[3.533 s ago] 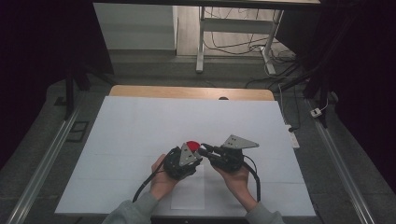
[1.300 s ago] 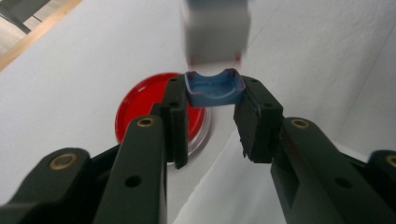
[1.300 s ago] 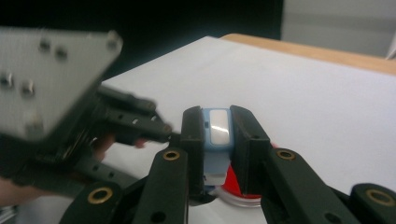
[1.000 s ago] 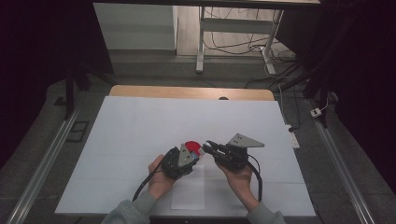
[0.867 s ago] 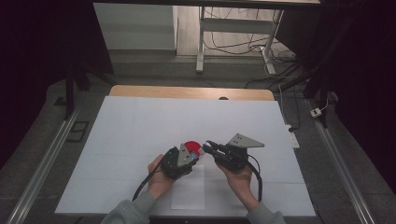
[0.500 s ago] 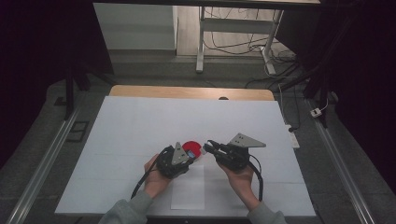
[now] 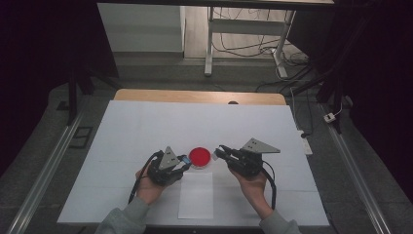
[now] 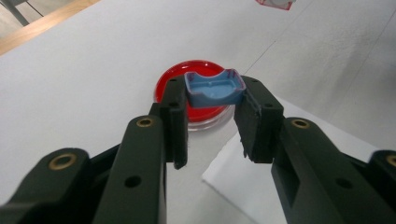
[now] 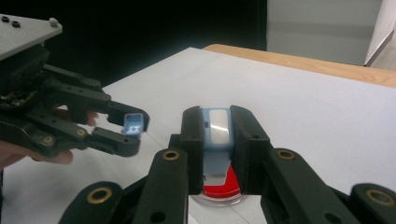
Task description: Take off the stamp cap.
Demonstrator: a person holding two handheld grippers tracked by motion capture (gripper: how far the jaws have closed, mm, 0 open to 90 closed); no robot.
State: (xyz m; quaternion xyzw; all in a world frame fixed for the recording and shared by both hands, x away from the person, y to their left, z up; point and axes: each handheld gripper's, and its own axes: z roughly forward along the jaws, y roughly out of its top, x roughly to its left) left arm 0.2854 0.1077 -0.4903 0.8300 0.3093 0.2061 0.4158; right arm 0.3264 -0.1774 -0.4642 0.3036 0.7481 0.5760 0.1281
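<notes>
With halves already apart, you hold blue cap [image 8: 215, 88] in left gripper [image 7: 184, 160], just left of red dish [image 7: 200, 156]; right gripper [image 7: 217, 151], just right of dish, clamps blue case [image 9: 218, 126]. Remaining, likely: contents into dish.

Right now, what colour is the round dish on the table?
Red, under a clear rim: the dish shows best in the left gripper view.
</notes>
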